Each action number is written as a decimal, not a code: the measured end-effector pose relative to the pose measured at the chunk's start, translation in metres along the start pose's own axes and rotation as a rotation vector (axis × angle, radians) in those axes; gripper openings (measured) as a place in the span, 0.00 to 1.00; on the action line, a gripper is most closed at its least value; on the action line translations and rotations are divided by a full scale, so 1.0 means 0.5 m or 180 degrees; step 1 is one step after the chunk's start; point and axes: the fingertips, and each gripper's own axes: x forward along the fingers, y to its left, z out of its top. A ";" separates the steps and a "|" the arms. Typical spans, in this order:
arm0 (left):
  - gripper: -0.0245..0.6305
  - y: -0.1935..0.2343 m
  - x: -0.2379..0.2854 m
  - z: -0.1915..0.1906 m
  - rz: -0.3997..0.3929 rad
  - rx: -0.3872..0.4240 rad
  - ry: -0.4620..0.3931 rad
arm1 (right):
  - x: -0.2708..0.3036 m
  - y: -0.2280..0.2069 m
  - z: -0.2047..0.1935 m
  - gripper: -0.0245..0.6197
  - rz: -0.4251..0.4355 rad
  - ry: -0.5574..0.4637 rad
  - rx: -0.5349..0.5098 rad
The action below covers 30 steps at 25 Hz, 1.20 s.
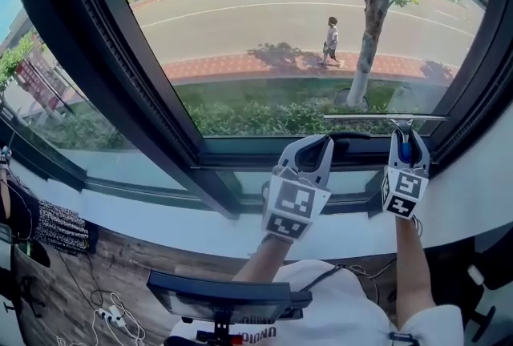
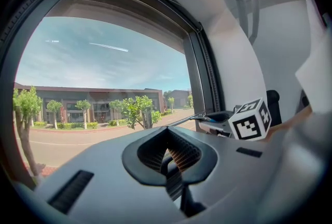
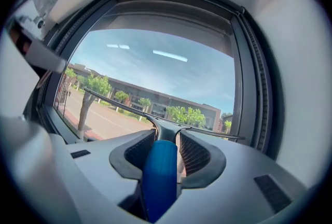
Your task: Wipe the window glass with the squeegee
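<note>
Right claw [image 3: 167,134] is clamped on the squeegee [image 3: 158,176] handle, blade ahead at the window glass [image 1: 264,16] lower edge. Left claw [image 2: 168,151] is closed, empty. Likely risk: a tilted blade loses contact, leaving streaks.

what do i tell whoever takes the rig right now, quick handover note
Right gripper: shut on the squeegee by its blue handle.
Left gripper: shut, empty, held left of the right one by the bottom frame.
Squeegee blade lies level, low on the window glass, just above that frame; contact with the glass cannot be confirmed.
Done: unclear, the pane shows no wipe marks.
Left: probably the wiping strokes across the pane.
</note>
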 end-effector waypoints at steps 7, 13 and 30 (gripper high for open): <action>0.04 0.047 -0.020 0.084 0.0164 0.0091 -0.0375 | -0.087 -0.008 0.270 0.27 0.0067 -0.0987 0.0360; 0.04 0.094 -0.066 0.195 0.0403 0.0291 -0.0837 | -0.169 0.002 0.420 0.27 -0.0010 -0.1561 0.0350; 0.04 0.171 -0.074 0.225 0.0696 0.0422 -0.0810 | -0.172 0.020 0.461 0.27 -0.0086 -0.1699 0.0484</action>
